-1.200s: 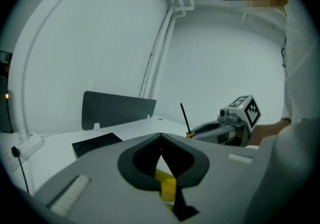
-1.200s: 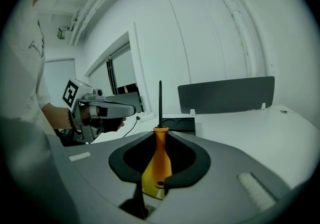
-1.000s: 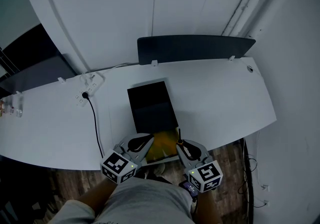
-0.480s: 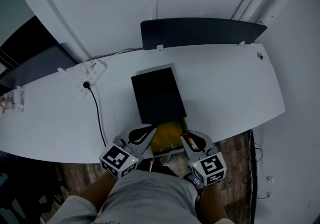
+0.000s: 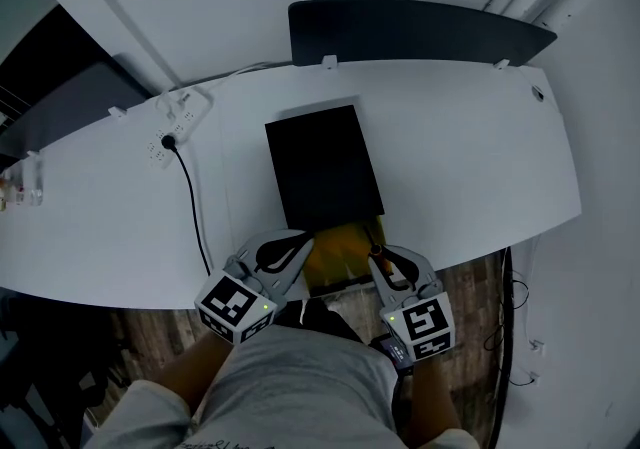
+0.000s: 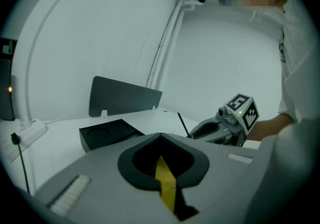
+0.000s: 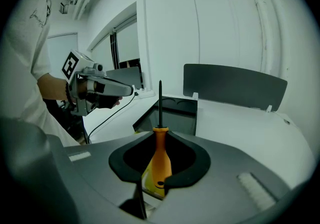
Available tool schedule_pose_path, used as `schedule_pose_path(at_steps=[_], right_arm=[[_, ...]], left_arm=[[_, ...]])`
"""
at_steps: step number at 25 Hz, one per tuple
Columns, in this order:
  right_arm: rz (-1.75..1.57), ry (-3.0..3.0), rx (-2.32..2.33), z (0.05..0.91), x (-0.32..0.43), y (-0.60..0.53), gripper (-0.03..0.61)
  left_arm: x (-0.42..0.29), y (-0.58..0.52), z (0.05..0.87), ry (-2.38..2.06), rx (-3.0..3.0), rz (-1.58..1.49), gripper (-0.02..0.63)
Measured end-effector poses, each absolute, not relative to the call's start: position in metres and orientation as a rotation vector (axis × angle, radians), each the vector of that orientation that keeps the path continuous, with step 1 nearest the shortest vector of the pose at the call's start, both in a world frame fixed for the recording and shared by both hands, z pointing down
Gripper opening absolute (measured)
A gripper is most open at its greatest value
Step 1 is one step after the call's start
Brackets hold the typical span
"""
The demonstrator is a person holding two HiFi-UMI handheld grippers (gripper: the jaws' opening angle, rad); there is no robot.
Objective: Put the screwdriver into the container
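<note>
**Item 1 – screwdriver** (image 7: 160, 160): orange handle, dark thin shaft. The handle is clamped in the right tongs (image 7: 159, 148), and the shaft runs out beyond the tips toward the container. It sits at the near edge of the surface, not inside the container.

**Item 2 – container** (image 5: 322, 167): black, rectangular and open-topped, with round recesses visible inside from the left gripper view. It stands on the white surface (image 5: 470, 167), roughly central, its short side toward the person.

**Item 3 – yellow item** (image 5: 335, 252): flat and thin, kind not clear. It lies between the 2 grippers, just beside the container's near end. The left tongs (image 6: 161, 160) are closed on its edge, which shows as a narrow yellow strip between the jaws.

**Item 4 – grippers:** 2, each with a marker cube, held side by side over the near edge of the surface. The left is on the yellow item and the right is on the screwdriver.

**Item 5 – power strip** (image 5: 175, 132): white, at the far left of the surface. A black cable (image 5: 193, 227) runs from it toward the near edge.

**Item 6 – dark panel** (image 5: 420, 32): upright along the far edge of the surface.
</note>
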State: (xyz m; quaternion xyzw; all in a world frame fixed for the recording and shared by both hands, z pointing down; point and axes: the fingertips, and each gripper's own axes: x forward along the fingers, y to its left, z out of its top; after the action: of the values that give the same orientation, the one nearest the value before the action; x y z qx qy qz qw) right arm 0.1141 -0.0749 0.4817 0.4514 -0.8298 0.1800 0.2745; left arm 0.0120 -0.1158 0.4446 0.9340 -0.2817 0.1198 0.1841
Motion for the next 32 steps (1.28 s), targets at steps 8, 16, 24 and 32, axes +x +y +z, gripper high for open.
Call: schedule_pose_path(at_steps=[8, 16, 24, 32], right_arm=[[0.469, -2.181, 1.125, 0.51, 0.11, -0.074, 0.086], [0.425, -2.107, 1.025, 0.541, 0.107, -0.073, 0.086], [0.337, -2.032, 0.893, 0.567, 0.098, -0.071, 0.086], [0.252, -1.945, 0.739, 0.592, 0.092, -0.068, 0.086]], left_arm=[[0.007, -0.115, 0.459, -0.802, 2.598, 0.352, 0.0], [0.003, -0.111, 0.473, -0.796, 2.563, 0.344, 0.0], [-0.005, -0.111, 0.483, -0.801, 2.547, 0.358, 0.0], [-0.011, -0.115, 0.489, -0.814, 2.53, 0.359, 0.0]])
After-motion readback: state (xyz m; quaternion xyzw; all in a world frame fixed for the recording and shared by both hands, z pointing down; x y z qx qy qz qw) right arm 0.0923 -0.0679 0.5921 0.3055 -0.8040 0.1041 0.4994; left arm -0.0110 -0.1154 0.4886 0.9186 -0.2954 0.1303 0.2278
